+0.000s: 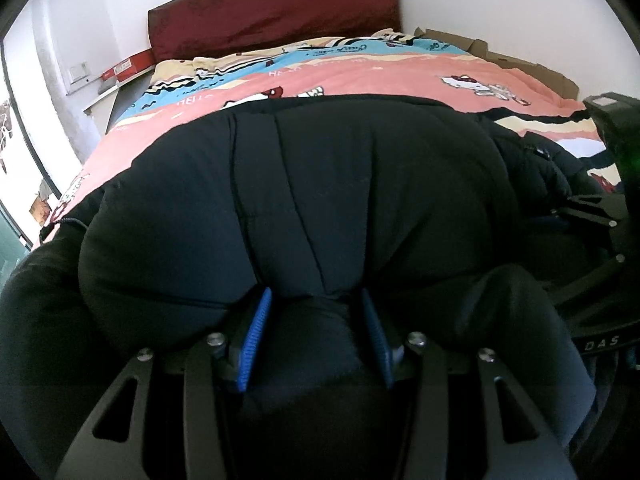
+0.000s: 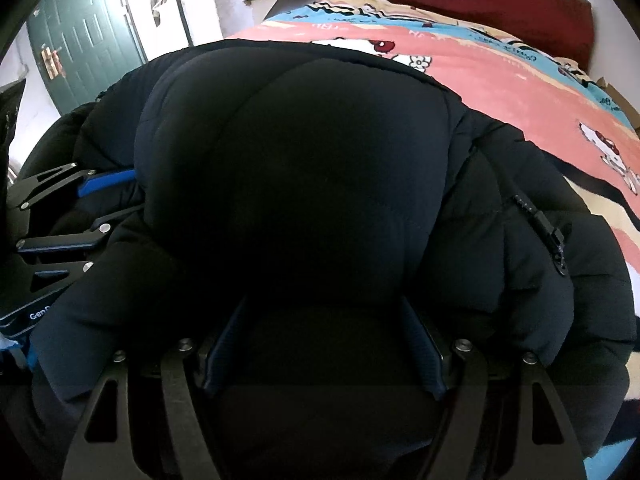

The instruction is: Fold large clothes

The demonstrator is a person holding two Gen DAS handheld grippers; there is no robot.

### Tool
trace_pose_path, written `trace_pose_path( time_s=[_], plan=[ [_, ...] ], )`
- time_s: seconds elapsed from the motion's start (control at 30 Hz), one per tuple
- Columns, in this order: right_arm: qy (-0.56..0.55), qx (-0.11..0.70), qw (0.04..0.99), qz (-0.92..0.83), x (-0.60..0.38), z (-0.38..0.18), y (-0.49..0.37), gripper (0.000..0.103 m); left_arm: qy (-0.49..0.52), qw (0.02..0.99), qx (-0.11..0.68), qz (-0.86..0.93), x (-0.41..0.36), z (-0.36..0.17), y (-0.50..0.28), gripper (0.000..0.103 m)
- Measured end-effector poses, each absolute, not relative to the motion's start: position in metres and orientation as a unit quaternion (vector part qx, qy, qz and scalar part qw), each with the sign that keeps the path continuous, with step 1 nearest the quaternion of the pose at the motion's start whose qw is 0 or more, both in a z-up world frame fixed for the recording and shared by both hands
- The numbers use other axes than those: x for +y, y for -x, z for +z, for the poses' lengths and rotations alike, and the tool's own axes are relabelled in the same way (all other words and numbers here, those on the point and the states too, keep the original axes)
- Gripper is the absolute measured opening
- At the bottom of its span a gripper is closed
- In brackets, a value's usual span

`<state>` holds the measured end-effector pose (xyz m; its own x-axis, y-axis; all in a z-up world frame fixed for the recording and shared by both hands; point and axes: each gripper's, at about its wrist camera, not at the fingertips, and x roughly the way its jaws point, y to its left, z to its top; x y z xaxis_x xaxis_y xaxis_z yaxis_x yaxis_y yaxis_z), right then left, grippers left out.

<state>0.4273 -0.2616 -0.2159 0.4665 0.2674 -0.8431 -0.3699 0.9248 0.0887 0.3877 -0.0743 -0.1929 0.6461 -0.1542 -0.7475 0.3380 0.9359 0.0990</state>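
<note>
A black padded jacket (image 1: pixel 320 184) lies bunched on a bed, over a pink, blue and cream cartoon-print quilt (image 1: pixel 400 72). The left gripper (image 1: pixel 316 320) has its jaws clamped on a thick fold of the jacket: padded fabric bulges between the two blue ribbed pads (image 1: pixel 254 344) and swells beyond them. The right gripper (image 2: pixel 324 336) likewise grips a bulky fold of the same jacket (image 2: pixel 320 152), its jaws set wider, with dark pads (image 2: pixel 424 352) pressed against either side of the fabric. In the right wrist view the left gripper appears at the left edge, beside the jacket; in the left wrist view the right gripper's body shows at the right edge. A zipper pull (image 2: pixel 554 240) hangs on the jacket's right portion. A dark red headboard (image 1: pixel 276 12) stands against the white wall behind the quilt. A green panelled door (image 2: pixel 88 36) appears beyond the bed.
</note>
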Motion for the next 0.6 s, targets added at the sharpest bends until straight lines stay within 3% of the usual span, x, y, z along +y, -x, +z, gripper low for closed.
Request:
trace_pose_path(
  time_s=[0.6],
  plan=[
    [0.043, 0.483, 0.856, 0.182, -0.262, -0.22, -0.427, 0.073, -0.108, 0.897, 0.405, -0.139, -0.074, -0.189, -0.394, 0.044]
  ],
)
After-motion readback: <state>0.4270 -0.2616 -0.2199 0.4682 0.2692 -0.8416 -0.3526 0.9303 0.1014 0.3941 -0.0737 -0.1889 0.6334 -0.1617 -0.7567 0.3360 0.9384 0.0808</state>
